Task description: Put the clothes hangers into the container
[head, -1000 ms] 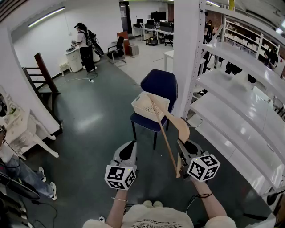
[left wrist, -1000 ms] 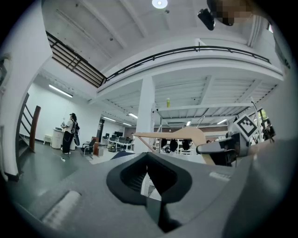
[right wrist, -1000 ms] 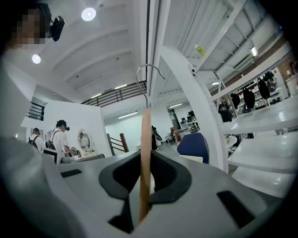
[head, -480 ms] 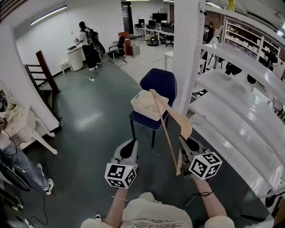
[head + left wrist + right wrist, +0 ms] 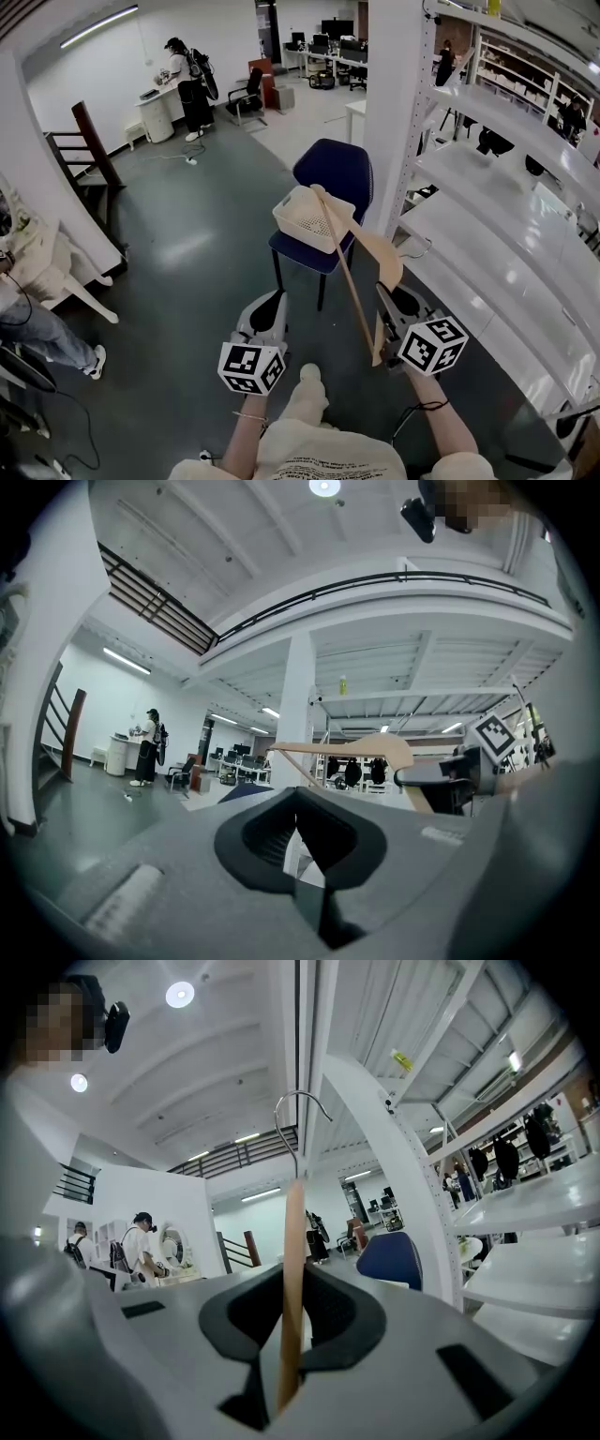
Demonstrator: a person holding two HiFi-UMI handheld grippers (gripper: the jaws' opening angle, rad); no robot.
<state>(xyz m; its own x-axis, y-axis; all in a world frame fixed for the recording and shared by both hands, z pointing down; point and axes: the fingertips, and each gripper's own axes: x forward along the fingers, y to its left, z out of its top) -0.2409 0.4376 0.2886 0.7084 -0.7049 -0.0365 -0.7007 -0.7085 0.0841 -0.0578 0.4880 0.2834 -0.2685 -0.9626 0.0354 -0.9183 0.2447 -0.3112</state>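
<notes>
A wooden clothes hanger (image 5: 354, 281) stands edge-on between the jaws of my right gripper (image 5: 390, 298), which is shut on its lower end. Its metal hook (image 5: 300, 1119) points upward in the right gripper view. The hanger's top reaches over a cream mesh basket (image 5: 302, 217) that sits on the seat of a blue chair (image 5: 333, 169) ahead of me. My left gripper (image 5: 267, 309) hangs level with the right one, to the hanger's left, shut with nothing in it. In the left gripper view the hanger (image 5: 347, 752) and right gripper (image 5: 450, 775) show at the right.
White shelving racks (image 5: 506, 216) and a white column (image 5: 394, 112) line the right side, close to the chair. A white plastic chair (image 5: 47, 272) and a seated person's legs (image 5: 37, 337) are at the left. A person (image 5: 187, 89) stands at the far back. Grey floor lies between.
The chair and basket have come slightly nearer and lower in view. A foot now shows between my arms. The hanger stays held in the right gripper.
</notes>
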